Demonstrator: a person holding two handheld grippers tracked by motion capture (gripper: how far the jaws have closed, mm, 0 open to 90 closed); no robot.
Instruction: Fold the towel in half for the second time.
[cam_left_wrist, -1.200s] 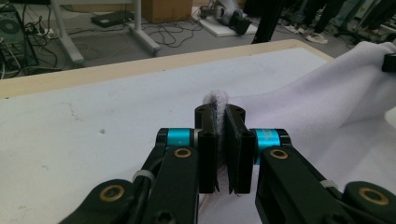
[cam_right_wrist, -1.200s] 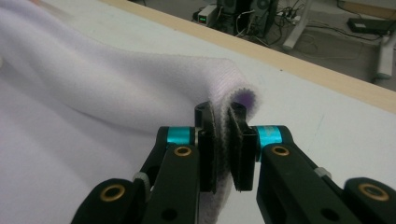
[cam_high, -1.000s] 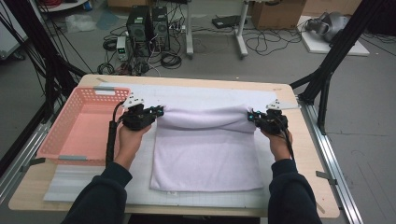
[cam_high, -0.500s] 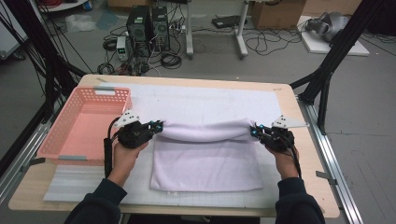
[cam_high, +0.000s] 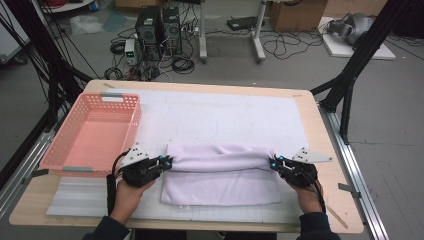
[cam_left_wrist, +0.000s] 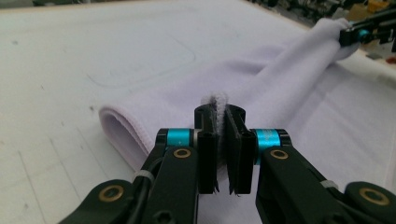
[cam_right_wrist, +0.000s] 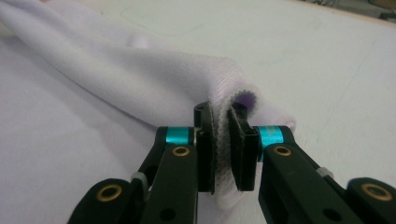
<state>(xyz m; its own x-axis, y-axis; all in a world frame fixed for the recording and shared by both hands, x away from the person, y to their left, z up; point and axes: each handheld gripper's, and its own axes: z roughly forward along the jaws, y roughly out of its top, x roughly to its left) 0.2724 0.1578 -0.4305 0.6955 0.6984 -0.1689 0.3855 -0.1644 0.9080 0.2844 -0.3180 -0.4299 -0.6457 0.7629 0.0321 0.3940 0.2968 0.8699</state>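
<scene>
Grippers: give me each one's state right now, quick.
Left gripper: shut on the towel, pinching its left corner edge.
Right gripper: shut on the towel, pinching its right corner edge.

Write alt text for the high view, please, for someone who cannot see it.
A person's two hand-held grippers, left gripper and right gripper, each pinch one end of a folded lavender towel on a white mat covering a wooden table. An empty pink plastic basket sits at the left.
</scene>
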